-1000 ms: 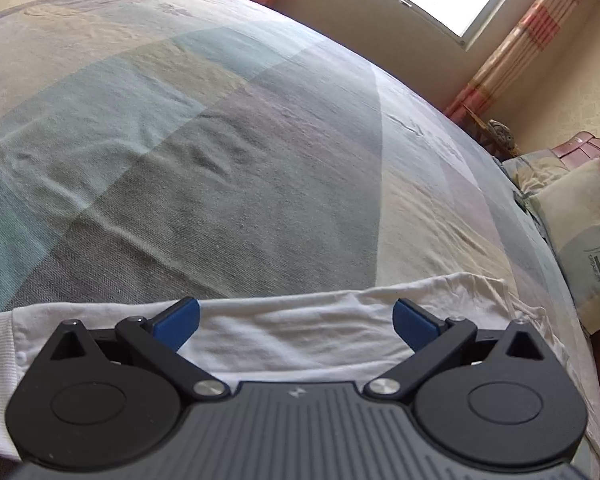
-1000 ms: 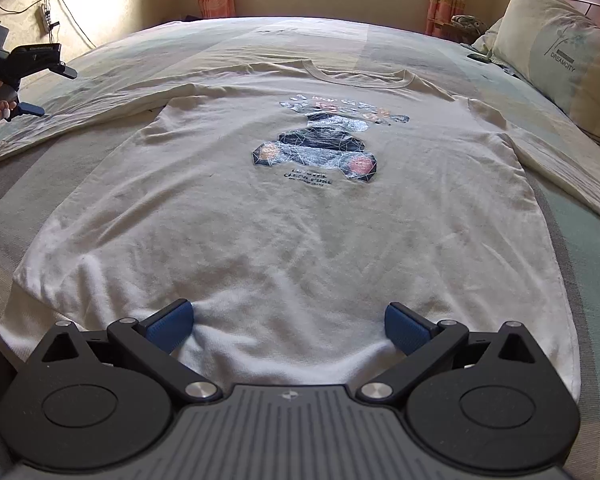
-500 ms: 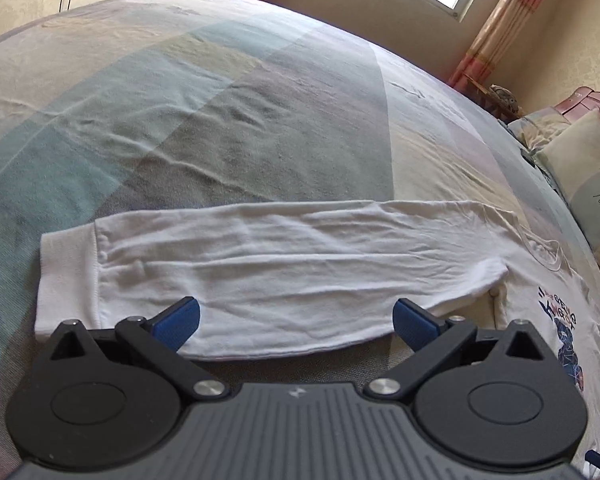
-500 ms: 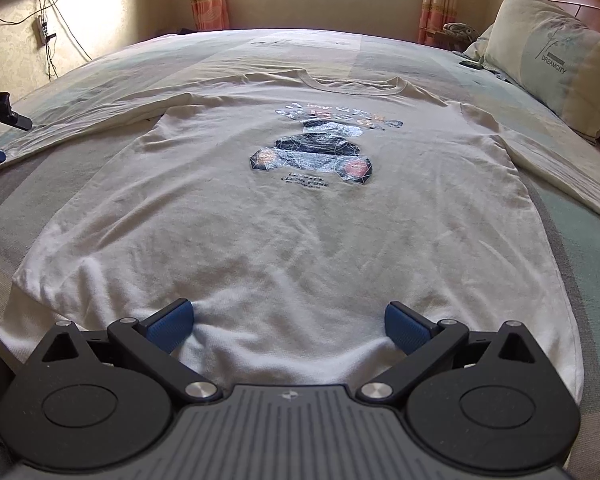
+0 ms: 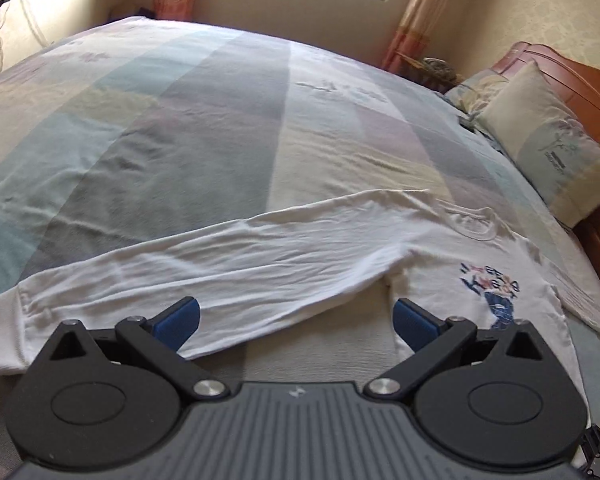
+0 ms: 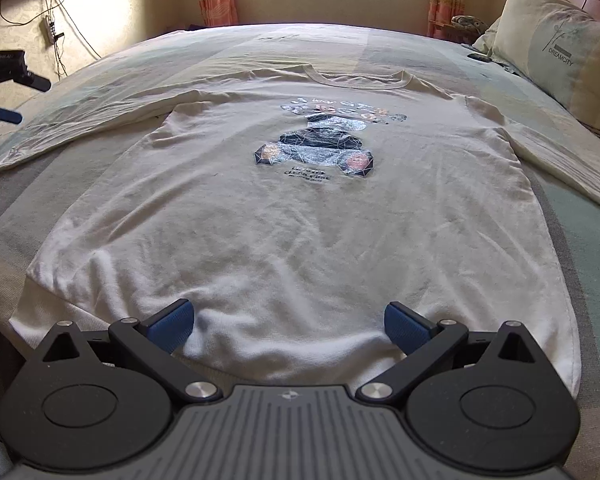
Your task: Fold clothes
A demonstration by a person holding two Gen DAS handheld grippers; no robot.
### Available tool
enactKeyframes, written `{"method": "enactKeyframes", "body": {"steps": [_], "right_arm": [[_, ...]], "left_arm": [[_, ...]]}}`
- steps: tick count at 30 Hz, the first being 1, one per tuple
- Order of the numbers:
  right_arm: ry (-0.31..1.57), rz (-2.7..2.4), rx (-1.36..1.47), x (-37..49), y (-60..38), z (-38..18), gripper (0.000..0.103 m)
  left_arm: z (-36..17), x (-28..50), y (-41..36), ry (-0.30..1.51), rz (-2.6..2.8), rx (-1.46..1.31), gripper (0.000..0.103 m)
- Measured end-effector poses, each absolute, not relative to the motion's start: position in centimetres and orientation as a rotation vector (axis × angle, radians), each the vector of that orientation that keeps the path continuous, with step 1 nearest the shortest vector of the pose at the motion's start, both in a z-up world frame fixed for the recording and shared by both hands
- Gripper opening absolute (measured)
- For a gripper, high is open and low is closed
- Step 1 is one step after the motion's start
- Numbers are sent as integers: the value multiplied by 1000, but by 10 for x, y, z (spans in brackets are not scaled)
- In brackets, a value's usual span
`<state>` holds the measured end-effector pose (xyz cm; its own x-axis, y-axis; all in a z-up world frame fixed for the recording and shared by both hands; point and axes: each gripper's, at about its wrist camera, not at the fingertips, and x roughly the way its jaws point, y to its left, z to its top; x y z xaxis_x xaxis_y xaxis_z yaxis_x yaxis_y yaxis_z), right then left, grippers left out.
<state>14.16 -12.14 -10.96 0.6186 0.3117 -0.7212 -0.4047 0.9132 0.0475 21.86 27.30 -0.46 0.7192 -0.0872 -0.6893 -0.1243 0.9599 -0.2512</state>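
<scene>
Left gripper (image 5: 296,318): jaws wide, holding nothing, just above the long sleeve (image 5: 204,268). Right gripper (image 6: 288,322): jaws wide too, over the hem at 6 o'clock. White shirt (image 6: 300,216) flat on the striped bed (image 6: 572,248), pillow (image 6: 556,64) at 2 o'clock.

shirt (image 6: 300,216) flat on bed (image 6: 580,248), pillow (image 6: 556,56) right
</scene>
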Motion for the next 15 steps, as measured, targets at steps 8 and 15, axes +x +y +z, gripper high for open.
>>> {"method": "enactKeyframes", "body": {"steps": [8,15], "right_arm": [[740,375,-50,137,-162,-89,103],[710,178,49,148,-256,-83,103]], "left_arm": [[-2,246,137,760,-162,-134,102],[-55,240,32,827,-234,-52,102]]}}
